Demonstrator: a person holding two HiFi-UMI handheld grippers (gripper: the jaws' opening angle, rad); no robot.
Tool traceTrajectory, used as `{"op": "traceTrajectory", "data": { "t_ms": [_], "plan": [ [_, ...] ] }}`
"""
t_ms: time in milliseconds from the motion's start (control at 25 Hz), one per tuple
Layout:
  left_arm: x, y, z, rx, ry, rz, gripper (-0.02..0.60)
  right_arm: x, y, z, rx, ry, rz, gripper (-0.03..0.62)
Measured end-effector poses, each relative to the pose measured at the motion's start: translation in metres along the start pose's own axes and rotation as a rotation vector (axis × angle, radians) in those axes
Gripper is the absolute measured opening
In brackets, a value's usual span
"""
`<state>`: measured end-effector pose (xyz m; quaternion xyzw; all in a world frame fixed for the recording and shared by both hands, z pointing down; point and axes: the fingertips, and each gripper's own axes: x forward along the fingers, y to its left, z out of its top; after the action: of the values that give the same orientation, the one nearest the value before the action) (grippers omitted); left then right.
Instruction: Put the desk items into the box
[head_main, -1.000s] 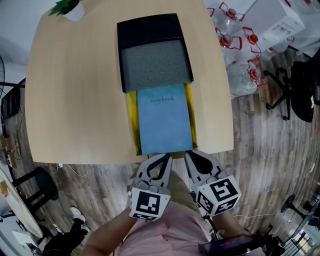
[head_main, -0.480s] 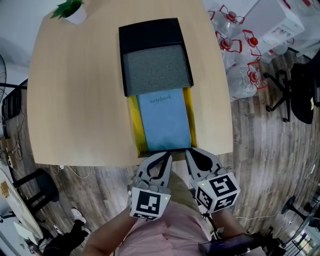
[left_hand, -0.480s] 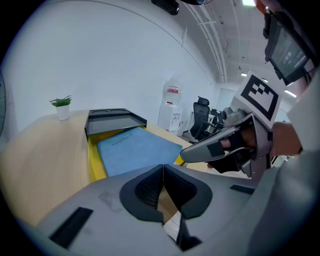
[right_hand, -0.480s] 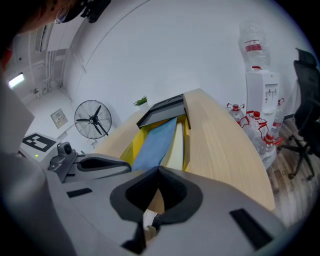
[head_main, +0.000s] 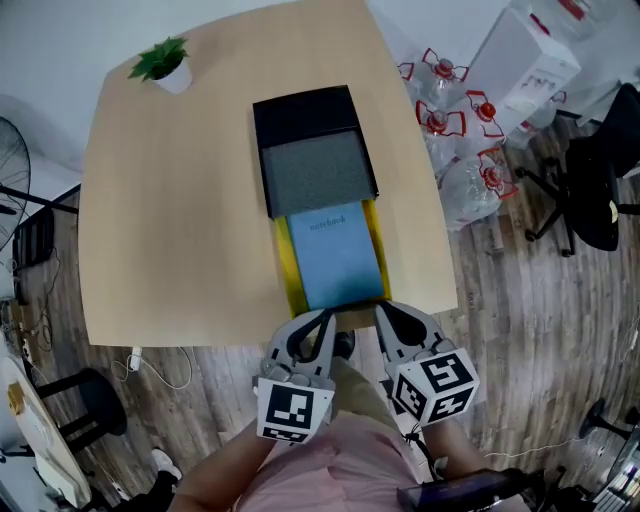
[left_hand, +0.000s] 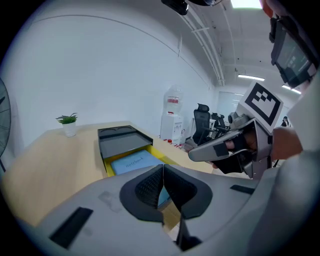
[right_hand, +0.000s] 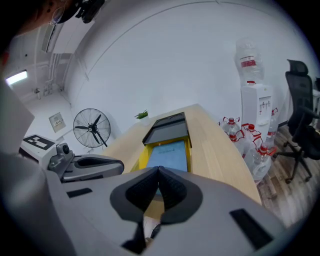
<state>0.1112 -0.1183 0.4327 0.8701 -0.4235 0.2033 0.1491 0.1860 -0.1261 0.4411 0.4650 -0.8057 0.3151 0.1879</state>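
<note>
You hold both tools close to your body, just off the near edge of the table (head_main: 170, 220): the left gripper (head_main: 320, 320) at 6 o'clock and the right gripper (head_main: 388, 312) beside it toward 5 o'clock. Each is clenched, pads pressed together on nothing. Straight ahead at 12 o'clock, the yellow box (head_main: 286, 268) sits at the table's near edge with the blue notebook (head_main: 338, 258) lying flat inside it. A black tray (head_main: 305, 118) with a grey lining overlaps the box's far end. Farther off, at 11 o'clock, a potted plant (head_main: 165, 62) stands near the far corner, and water bottles (head_main: 450, 140) lie on the floor at 2 o'clock.
</note>
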Motion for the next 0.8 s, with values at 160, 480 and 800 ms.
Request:
{"op": "traceTrajectory", "data": {
  "t_ms": [160,480,800],
  "plan": [
    [-0.019,0.009,0.03,0.029,-0.068,0.014,0.012,-0.011,0.018,0.029,-0.034,-0.08,-0.011,0.002],
    [-0.059,0.051,0.132,0.08,-0.293,0.12,0.012,-0.043,0.055,0.125,-0.148,-0.318,-0.056,0.002],
    [-0.1,0.083,0.215,0.127,-0.481,0.232,0.012,-0.083,0.094,0.201,-0.299,-0.55,-0.118,0.001]
  ]
}}
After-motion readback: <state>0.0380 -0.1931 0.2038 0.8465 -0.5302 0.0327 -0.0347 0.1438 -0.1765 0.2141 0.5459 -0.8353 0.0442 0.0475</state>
